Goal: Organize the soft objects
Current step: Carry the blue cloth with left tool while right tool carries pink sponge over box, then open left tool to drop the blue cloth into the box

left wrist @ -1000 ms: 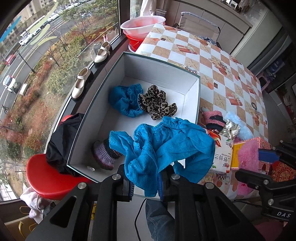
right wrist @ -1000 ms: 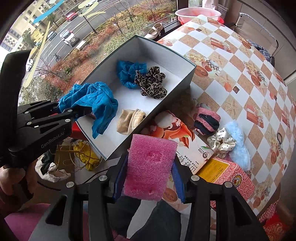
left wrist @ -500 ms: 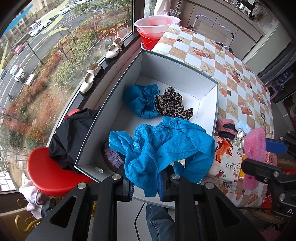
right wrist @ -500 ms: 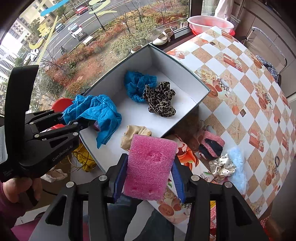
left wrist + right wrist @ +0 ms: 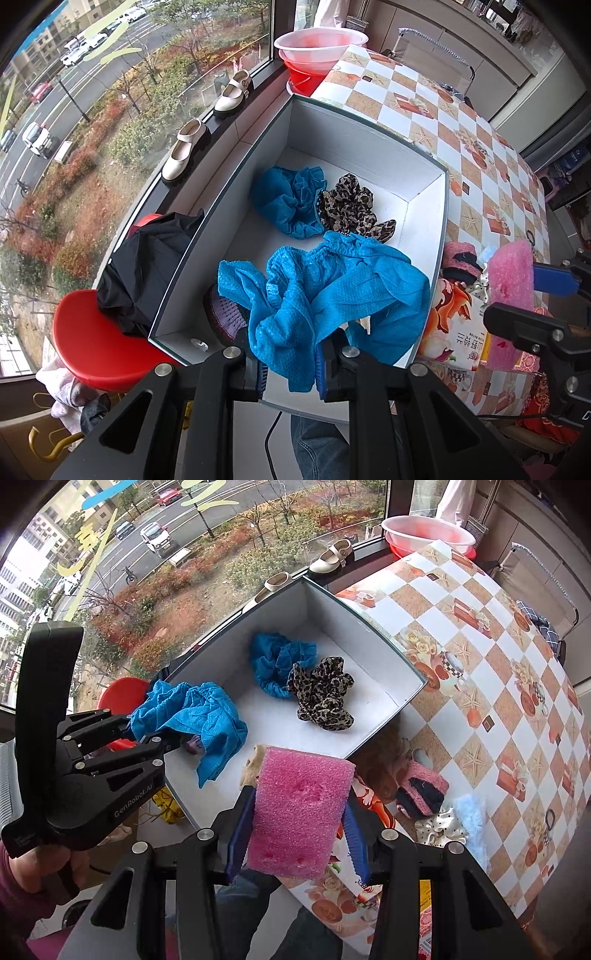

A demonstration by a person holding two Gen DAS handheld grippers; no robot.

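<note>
**Sorting soft items: cloth and sponge held over an open box**

Lying in the far part of a white-lined open box are a crumpled blue cloth and, touching it, a leopard-print scrunchie. A purple knitted item is seen at the near end of the box, partly hidden, and a tan knitted piece is glimpsed behind the sponge in the right wrist view. A pink basin is nested in a red one by the window.

A second blue cloth is pinched tightly between the fingers of the left gripper, which are closed as far as the fabric allows; the cloth hangs bunched over the near end of the box. A pink sponge is clamped between the fingers of the right gripper, set partly apart to the sponge's width, and is held just outside the box's near corner. The left gripper's handle is grasped by a hand at the lower left of the right wrist view.

A surface covered with a checked orange-and-white cloth carries the box, with a pink-and-black knitted item, a spotted cream scrunchie and a pale blue fluffy scrunchie lying close together just beside the box. A printed carton lies at the surface's near edge. Two cream shoes are lined up on the window ledge, a red stool bears a black garment, and a street with cars is seen beyond the glass.
</note>
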